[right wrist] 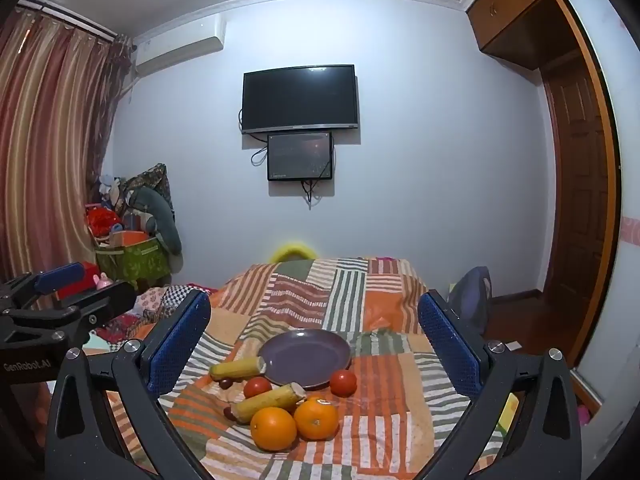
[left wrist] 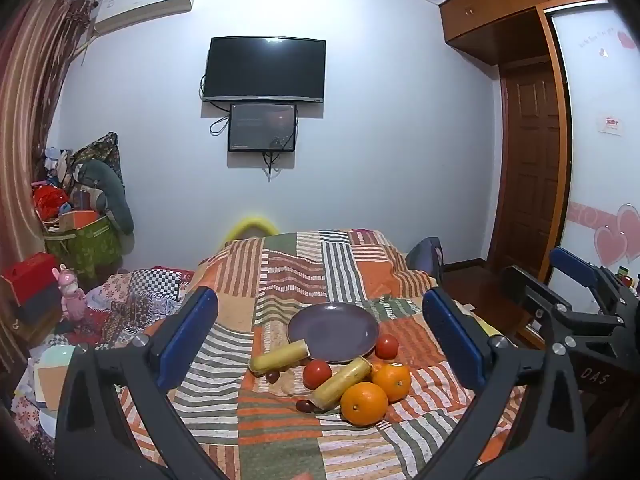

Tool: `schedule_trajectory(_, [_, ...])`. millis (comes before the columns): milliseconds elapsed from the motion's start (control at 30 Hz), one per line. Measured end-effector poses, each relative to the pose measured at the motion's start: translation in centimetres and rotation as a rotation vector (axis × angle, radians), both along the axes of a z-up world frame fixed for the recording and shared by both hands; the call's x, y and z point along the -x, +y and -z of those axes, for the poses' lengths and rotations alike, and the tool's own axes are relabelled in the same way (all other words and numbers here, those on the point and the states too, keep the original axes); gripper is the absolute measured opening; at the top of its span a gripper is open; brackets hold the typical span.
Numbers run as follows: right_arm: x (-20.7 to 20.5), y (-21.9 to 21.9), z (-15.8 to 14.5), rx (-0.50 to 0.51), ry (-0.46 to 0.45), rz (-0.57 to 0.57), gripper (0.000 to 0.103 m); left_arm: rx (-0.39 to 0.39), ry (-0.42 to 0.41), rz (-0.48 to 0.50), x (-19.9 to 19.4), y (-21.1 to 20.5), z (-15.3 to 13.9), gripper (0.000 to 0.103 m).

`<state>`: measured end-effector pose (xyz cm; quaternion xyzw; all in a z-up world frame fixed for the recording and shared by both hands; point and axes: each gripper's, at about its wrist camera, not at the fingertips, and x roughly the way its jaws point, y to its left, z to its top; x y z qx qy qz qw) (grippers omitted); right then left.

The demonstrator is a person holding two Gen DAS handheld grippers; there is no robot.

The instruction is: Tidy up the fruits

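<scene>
Both the left gripper [left wrist: 320, 336] and right gripper [right wrist: 314, 344] hang above the bed [left wrist: 280, 280], fingers spread wide, holding nothing. A purple plate [left wrist: 333, 332] lies there bare; in front of it sit two oranges [left wrist: 364, 403], two tomatoes [left wrist: 317, 374] and two bananas [left wrist: 279, 357].

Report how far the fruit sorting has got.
Done: nothing visible; the purple plate is bare. In hand: nothing; the left gripper and right gripper are both open above the patchwork blanket. Left: everything. Two oranges, two tomatoes, two banana pieces and two small dark fruits lie beside the plate.
</scene>
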<state>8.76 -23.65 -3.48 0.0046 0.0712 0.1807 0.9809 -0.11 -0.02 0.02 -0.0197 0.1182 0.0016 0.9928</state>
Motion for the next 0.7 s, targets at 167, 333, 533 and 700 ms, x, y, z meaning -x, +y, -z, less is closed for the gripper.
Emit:
schedule_trajectory(167, [0.0, 0.0, 0.0, 0.001, 0.002, 0.001, 0.103, -0.015, -0.009, -0.015, -0.4, -0.7, -0.5, 0.103])
schedule_trajectory(333, [0.3, 0.2, -0.6, -0.001, 0.002, -0.003, 0.103, -0.028, -0.004, -0.006, 0.4, -1.0, -0.8, 0.103])
schedule_trajectory(533, [0.5, -0.3, -0.6, -0.009, 0.001, -0.001, 0.103, -0.035, -0.015, -0.005, 0.1, -0.7, -0.2, 0.103])
schedule_trajectory(700, [0.4, -0.2, -0.5, -0.012, -0.001, 0.015, 0.103, -0.032, -0.017, -0.004, 0.1, -0.9, 0.1, 0.103])
